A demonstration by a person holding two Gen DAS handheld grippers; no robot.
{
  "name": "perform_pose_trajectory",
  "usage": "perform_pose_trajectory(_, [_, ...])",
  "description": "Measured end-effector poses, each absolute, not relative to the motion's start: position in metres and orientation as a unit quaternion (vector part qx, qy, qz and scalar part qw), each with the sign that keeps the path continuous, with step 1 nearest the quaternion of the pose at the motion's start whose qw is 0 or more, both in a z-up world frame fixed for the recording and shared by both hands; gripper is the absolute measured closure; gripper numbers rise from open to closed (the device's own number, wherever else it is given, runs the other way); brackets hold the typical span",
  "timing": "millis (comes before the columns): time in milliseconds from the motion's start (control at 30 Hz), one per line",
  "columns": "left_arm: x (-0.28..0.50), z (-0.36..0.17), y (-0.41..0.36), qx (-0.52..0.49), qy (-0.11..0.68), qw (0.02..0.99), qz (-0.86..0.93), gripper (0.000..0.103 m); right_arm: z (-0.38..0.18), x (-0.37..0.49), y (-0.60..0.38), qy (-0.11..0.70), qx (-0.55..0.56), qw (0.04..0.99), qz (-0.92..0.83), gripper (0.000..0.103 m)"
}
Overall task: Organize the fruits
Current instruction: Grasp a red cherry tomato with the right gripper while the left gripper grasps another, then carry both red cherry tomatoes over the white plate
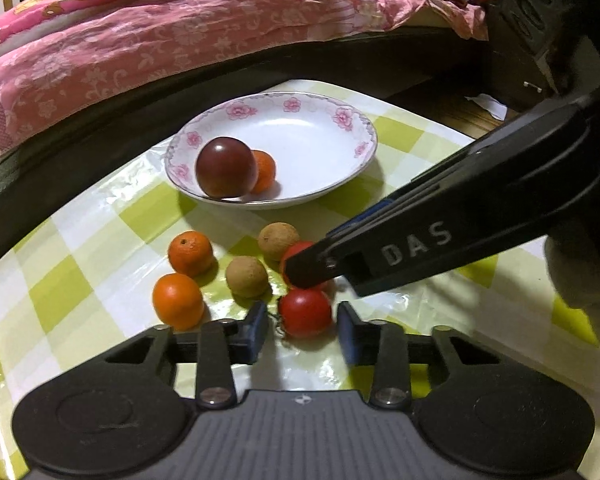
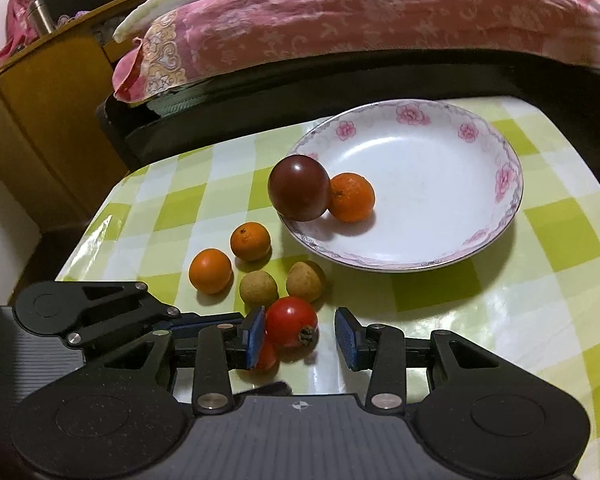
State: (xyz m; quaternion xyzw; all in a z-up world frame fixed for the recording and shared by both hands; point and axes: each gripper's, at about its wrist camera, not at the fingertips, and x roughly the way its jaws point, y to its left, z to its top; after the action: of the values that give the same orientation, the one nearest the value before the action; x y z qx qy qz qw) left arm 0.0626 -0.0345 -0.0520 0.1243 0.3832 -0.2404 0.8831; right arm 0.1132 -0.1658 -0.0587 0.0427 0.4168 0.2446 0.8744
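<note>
A glossy plastic checked tablecloth (image 2: 500, 300) bears a smooth glazed ceramic plate (image 2: 480, 240). Beside the plate, the red tomato (image 2: 290, 320) looks shiny and the longans (image 2: 259, 289) matt and rough. Behind the plate lies crumpled pink cloth bedding (image 2: 340, 20).

Table (image 2: 560, 240): plate (image 2: 500, 216), approx. seven loose fruits (image 2: 211, 271).

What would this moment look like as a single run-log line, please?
left claw: open at near red tomato | right claw: open at far red tomato | plate: two fruits
</note>
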Motion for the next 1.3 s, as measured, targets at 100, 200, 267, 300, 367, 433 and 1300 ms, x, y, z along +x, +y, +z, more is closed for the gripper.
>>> perform_pose_trajectory(100, [0.061, -0.05, -0.035, 0.127, 0.385, 0.88, -0.247, 0.062, -0.056, 0.113, -0.166, 0.423, 0.05, 0.87, 0.249, 0.081])
perform_pose_trajectory(200, [0.057, -0.048, -0.037, 0.141, 0.377, 0.879, -0.254, 0.062, -0.053, 0.111, -0.165, 0.426, 0.035, 0.87, 0.244, 0.081])
perform_pose_trajectory(267, [0.056, -0.046, -0.036, 0.143, 0.378, 0.878, -0.257, 0.062, -0.051, 0.109, -0.167, 0.429, 0.022, 0.872, 0.237, 0.081])
perform_pose_trajectory(300, [0.056, -0.046, -0.035, 0.144, 0.379, 0.878, -0.256, 0.062, -0.049, 0.106, -0.169, 0.429, 0.01, 0.873, 0.232, 0.081])
perform_pose_trajectory(367, [0.056, -0.047, -0.035, 0.147, 0.382, 0.876, -0.254, 0.062, -0.047, 0.1, -0.171, 0.423, -0.028, 0.878, 0.224, 0.081])
perform_pose_trajectory(433, [0.056, -0.05, -0.034, 0.146, 0.385, 0.875, -0.254, 0.062, -0.045, 0.093, -0.173, 0.417, -0.053, 0.88, 0.221, 0.081])
perform_pose_trajectory(1300, [0.045, -0.054, -0.04, 0.158, 0.36, 0.888, -0.237, 0.06, -0.063, 0.083, -0.174, 0.414, -0.072, 0.878, 0.227, 0.077])
